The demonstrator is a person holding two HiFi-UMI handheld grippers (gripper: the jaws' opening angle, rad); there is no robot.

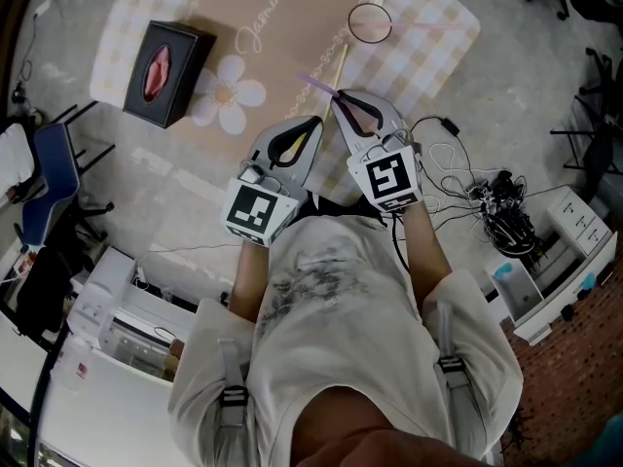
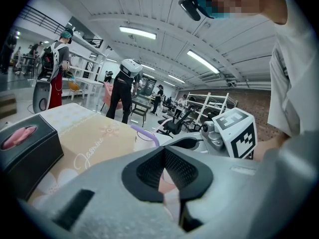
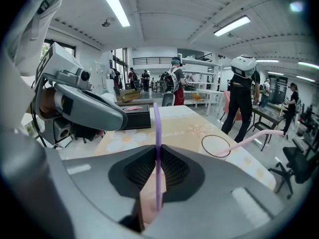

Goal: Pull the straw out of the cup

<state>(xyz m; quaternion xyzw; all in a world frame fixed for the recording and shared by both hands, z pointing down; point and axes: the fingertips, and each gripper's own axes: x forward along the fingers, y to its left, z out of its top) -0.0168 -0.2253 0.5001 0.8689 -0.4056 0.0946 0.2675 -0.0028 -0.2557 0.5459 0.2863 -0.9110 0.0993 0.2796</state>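
Right gripper (image 1: 336, 93) is clamped on the purple straw (image 1: 316, 81). In the right gripper view the jaws (image 3: 157, 151) are pressed tight against it from both sides, and the straw (image 3: 157, 128) stands upright through them. From the head view the straw juts out up and to the left of the gripper tip, over the bench (image 1: 428, 27). It is well apart from the cup (image 1: 370, 22).

That glass cup stands at the far side of the cloth with a pink straw (image 3: 254, 137) leaning out over its rim (image 3: 216, 146).

Left gripper (image 1: 316, 122) is beside the right one. Its jaws have come together at the tip with nothing between them (image 2: 164, 151).

"Jasmine" (image 1: 261, 22) is written in white cursive on the beige middle of the cloth, next to a white flower print (image 1: 229, 93). It is also legible in the right gripper view (image 3: 167, 132). A black tissue box (image 1: 167, 71) with a pink tissue sits on the left of the bench. Each gripper's cube carries black-and-white square markers (image 1: 387, 178).
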